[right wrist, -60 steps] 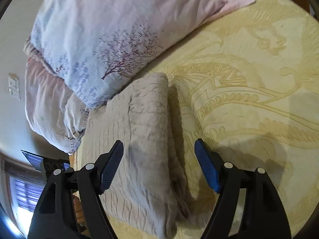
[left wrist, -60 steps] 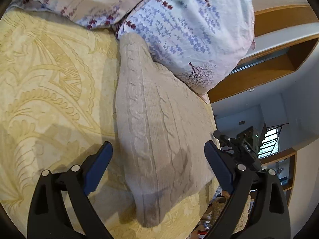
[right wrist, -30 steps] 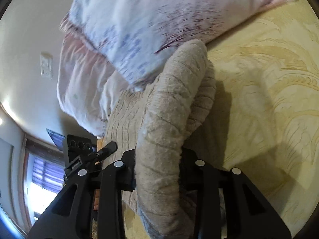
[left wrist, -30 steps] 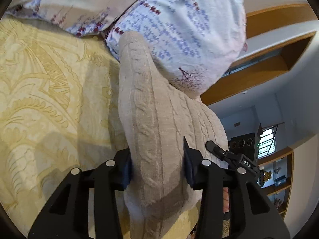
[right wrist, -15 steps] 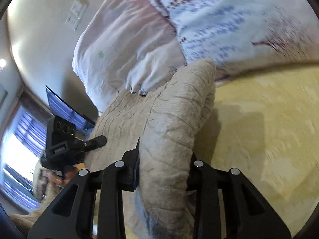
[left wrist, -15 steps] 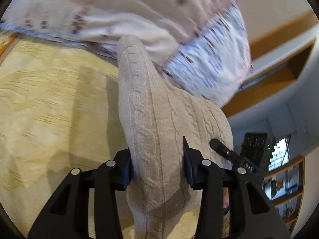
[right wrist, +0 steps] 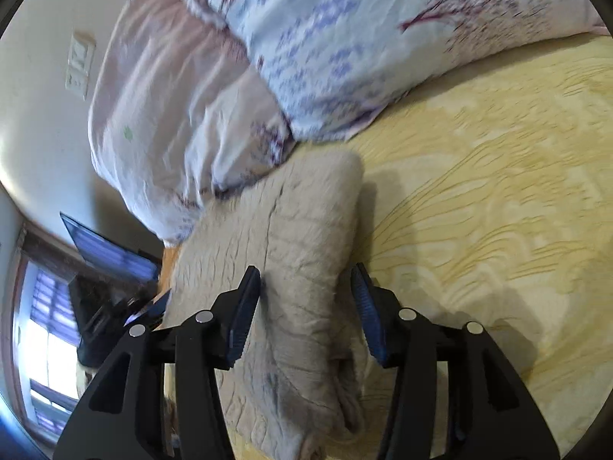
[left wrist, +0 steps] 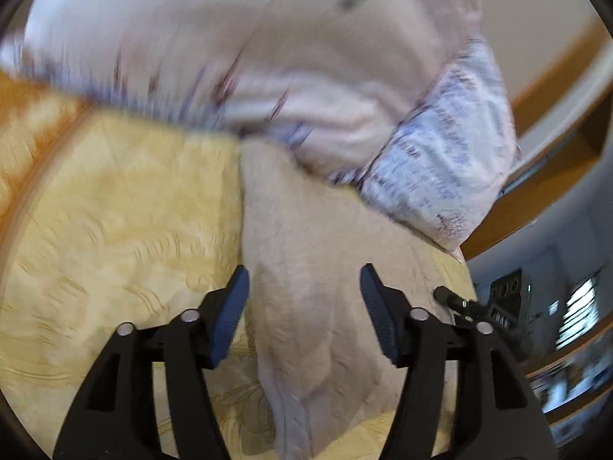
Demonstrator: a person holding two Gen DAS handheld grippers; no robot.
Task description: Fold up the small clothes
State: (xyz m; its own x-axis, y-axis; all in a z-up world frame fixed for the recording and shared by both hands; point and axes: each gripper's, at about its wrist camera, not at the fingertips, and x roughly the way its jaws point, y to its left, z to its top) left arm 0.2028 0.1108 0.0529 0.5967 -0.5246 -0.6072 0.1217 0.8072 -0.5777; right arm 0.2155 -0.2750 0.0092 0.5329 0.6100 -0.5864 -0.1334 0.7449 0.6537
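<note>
A beige knit sweater [right wrist: 306, 268] lies folded on the yellow bedspread [right wrist: 498, 211], pillows [right wrist: 345, 38] at twelve o'clock. Left gripper [left wrist: 304, 306] and right gripper [right wrist: 306, 303] straddle it, jaws apart. Blur suggests motion; a finger may snag and undo the fold.

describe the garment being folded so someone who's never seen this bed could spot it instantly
Start at the yellow patterned bedspread, then look to the floral pillows at its head. Just below them lies the folded beige knit sweater, with the open right gripper straddling its near end. It is the only plain, cable-textured piece: the pillows are printed white and blue, the spread is yellow.
</note>
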